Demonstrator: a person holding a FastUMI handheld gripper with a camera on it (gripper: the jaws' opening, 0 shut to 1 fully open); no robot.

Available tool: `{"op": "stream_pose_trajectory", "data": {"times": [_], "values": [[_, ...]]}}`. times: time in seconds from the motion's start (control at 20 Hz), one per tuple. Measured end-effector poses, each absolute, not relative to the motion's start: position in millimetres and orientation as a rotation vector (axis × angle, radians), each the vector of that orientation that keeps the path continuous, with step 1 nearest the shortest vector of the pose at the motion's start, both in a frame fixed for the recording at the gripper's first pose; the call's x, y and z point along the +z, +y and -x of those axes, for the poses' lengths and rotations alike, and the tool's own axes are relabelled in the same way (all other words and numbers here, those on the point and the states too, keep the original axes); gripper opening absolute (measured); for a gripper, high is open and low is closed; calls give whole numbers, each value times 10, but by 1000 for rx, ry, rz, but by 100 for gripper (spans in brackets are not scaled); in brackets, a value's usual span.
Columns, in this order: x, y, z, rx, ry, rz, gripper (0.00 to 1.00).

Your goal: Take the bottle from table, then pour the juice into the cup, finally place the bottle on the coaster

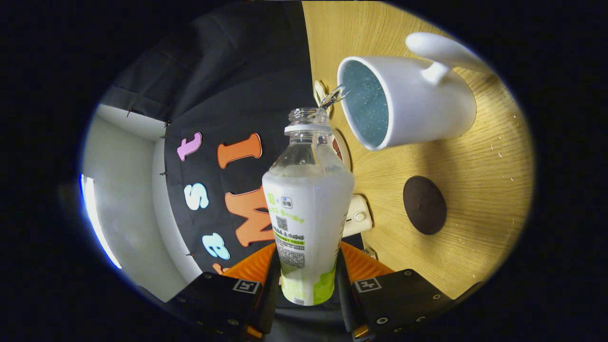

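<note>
One bottle [308,209] gripped by gripper [308,280], one cup [408,102], one coaster [424,204]

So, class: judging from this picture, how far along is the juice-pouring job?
Done: the bottle is off the table, clamped between the gripper's jaws. In hand: it is tipped, a thin stream running from its open mouth into the white cup. Left: finish pouring, then set the bottle on the dark round coaster.

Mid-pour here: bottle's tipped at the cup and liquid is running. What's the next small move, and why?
Probably hold the tilt a moment longer. The gripper has its jaws clamped on the bottle, whose open mouth sits right at the rim of the white cup, and a thin stream is crossing into it. Liquid remains in the bottle. The dark coaster waits beside the cup for afterwards.
</note>
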State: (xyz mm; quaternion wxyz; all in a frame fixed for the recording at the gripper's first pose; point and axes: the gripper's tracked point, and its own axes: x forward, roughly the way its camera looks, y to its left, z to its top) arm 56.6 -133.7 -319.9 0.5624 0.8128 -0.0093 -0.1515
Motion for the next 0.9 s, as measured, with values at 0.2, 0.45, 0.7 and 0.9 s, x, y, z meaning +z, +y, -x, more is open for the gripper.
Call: {"op": "stream_pose_trajectory", "data": {"times": [0.2,0.45,0.7,0.9], "values": [[-3165,-1314,-585,-351,-28,-1934,57],[-3188,-1328,-580,-355,-31,-1951,57],[-3179,-1316,-583,-362,-39,-1983,57],[-3138,-1291,-601,-358,-54,-2019,57]]}}
